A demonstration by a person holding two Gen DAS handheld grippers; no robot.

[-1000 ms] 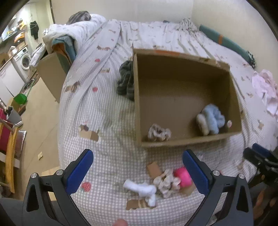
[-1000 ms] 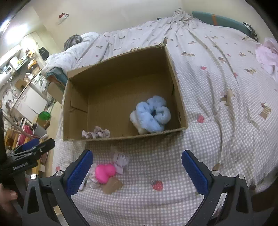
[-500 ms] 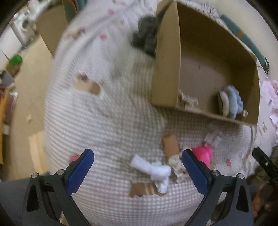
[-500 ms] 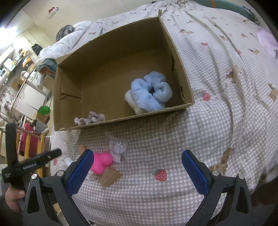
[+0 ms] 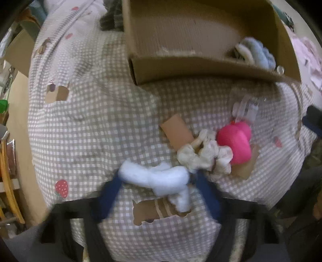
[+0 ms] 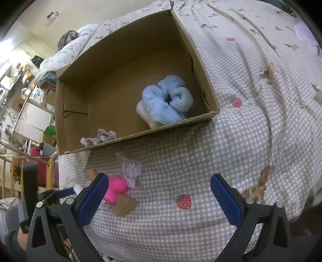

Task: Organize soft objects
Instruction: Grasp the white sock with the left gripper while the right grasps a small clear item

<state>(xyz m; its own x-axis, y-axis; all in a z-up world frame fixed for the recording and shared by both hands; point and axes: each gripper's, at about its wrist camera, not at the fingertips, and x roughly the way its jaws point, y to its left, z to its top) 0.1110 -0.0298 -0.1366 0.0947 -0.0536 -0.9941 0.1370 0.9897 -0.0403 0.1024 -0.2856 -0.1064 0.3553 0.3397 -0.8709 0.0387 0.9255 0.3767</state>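
Left hand-held gripper: pointing straight down at the bed, jaws have just been closing around the white sock. Blue pads sit at either end of the sock; the frame is motion-blurred, so I can't tell if the pads are pressing on it.

Right hand-held gripper: released, jaws spread wide, nothing between them, hovering over the checked bedspread near a strawberry print.

Just beyond the sock in the left wrist view: cream scrunchie, touching the pink plush toy. A clear plastic packet lies just past the plush toy.

Further back: open cardboard box on the bed. Inside it, a light-blue fluffy scrunchie over a cream one near the right wall, and a greyish scrunchie in the near left corner.

Dark grey knit item on the bed left of the box, partly cut off.
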